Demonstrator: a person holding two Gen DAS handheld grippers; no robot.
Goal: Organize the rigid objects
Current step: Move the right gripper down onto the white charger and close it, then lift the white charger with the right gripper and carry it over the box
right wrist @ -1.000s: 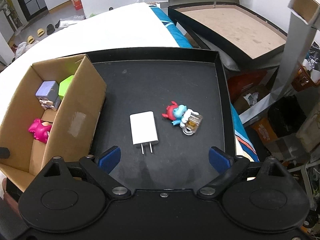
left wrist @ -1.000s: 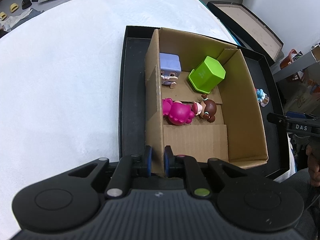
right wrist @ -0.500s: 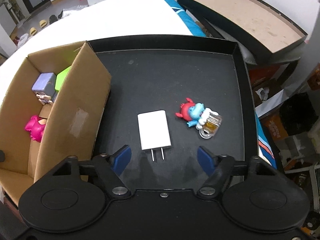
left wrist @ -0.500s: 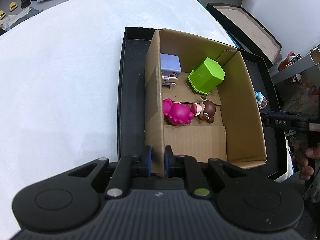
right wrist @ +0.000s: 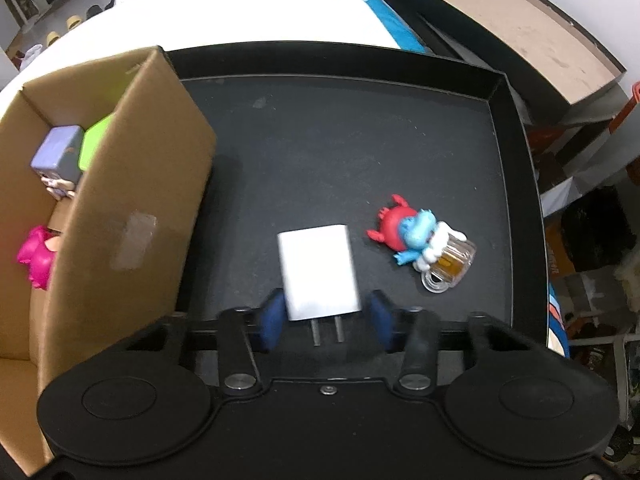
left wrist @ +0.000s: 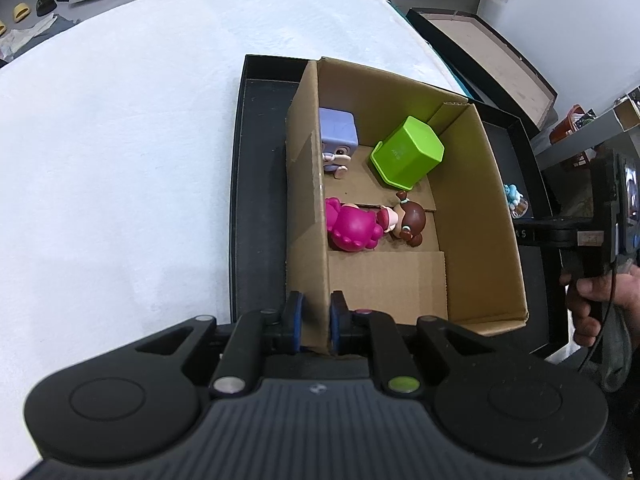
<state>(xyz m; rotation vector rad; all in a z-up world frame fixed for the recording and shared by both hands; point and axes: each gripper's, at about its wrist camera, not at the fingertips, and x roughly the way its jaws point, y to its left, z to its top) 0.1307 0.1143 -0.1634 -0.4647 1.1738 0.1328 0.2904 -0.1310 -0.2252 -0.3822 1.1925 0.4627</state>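
My left gripper (left wrist: pixel 313 322) is shut on the near left wall of the cardboard box (left wrist: pixel 306 216), which stands in a black tray (left wrist: pixel 256 184). Inside the box lie a purple cube figure (left wrist: pixel 338 136), a green cup (left wrist: pixel 408 152) on its side and a pink doll (left wrist: pixel 360 228). My right gripper (right wrist: pixel 326 322) is open, its blue fingers (right wrist: pixel 272 320) on either side of the white charger (right wrist: pixel 318 272), which lies on the tray floor (right wrist: pixel 340 152) prongs toward me. A red and blue figure with a beer mug (right wrist: pixel 424 244) lies to its right.
The box (right wrist: pixel 132 208) fills the tray's left side in the right wrist view. The tray rim (right wrist: pixel 516 168) is raised. A second black tray with a brown floor (right wrist: pixel 500 16) sits beyond. White cloth (left wrist: pixel 120 152) covers the table to the left.
My right gripper has moved forward and down over the tray, and its fingers have narrowed until they straddle the charger. My left gripper still holds the box wall.
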